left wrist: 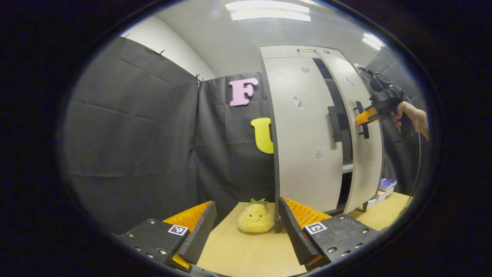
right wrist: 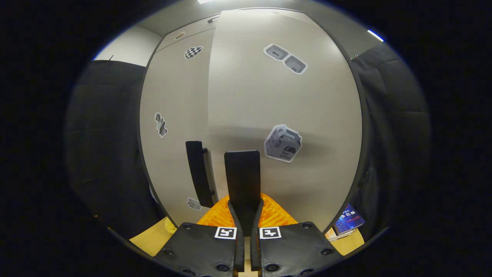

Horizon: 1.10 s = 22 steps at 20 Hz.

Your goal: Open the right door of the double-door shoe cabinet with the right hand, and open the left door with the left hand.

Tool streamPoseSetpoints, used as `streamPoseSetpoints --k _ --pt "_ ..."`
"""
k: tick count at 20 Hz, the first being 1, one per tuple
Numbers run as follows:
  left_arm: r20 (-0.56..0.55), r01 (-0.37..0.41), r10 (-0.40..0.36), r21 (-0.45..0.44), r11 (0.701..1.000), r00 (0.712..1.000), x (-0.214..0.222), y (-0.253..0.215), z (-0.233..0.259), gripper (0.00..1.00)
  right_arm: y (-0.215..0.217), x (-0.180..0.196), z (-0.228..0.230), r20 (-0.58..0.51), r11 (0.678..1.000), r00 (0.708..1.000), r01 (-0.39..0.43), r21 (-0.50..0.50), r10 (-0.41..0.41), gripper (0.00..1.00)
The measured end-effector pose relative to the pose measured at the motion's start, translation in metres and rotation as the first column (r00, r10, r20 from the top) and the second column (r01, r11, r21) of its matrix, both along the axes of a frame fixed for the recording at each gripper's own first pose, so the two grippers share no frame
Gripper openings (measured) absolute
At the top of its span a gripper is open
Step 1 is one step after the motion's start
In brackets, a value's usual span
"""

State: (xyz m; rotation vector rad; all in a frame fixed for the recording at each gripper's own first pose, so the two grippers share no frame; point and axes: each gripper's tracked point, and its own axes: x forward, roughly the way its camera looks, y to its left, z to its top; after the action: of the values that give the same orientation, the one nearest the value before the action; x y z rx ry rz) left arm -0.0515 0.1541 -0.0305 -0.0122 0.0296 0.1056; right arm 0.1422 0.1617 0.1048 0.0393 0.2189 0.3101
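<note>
Shoe cabinet [left wrist: 307,130] stands on wooden table [left wrist: 246,254].

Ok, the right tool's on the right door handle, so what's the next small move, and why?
Probably keep pulling the right door outward: the right tool is shut on the right handle and the door stands only partly ajar, while the left door looks closed and the left tool is open.

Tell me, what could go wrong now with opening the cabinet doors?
1. The right gripper is pinched on the right door's handle, and that door is only partly open. If the fingers slip, the pull might be lost.
2. The left gripper hangs open, far from the left door's handle. Moving toward it, it could bump the plush toy on the table.
</note>
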Motion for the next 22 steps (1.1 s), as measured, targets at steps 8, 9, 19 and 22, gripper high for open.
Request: streamPoseSetpoints --k 8,9,19,22 --pt "0.011 0.07 -0.071 0.028 0.997 0.997 0.01 -0.052 0.015 0.95 -0.018 -0.027 0.0 -0.008 0.998 0.998 -0.069 0.007 0.069 0.08" --pt "0.01 0.078 -0.078 0.033 0.996 0.997 0.01 -0.057 0.015 0.95 -0.02 -0.03 0.0 -0.002 0.997 0.997 -0.073 0.007 0.073 0.08" --pt "0.034 0.137 -0.139 0.042 0.99 0.99 0.027 -0.109 0.027 0.95 -0.053 -0.061 0.001 -0.01 0.994 0.994 -0.11 0.027 0.11 0.08" --pt "0.043 0.16 -0.162 0.039 0.986 0.986 0.032 -0.127 0.031 0.95 -0.067 -0.068 0.002 -0.01 0.995 0.995 -0.104 0.011 0.104 0.07"
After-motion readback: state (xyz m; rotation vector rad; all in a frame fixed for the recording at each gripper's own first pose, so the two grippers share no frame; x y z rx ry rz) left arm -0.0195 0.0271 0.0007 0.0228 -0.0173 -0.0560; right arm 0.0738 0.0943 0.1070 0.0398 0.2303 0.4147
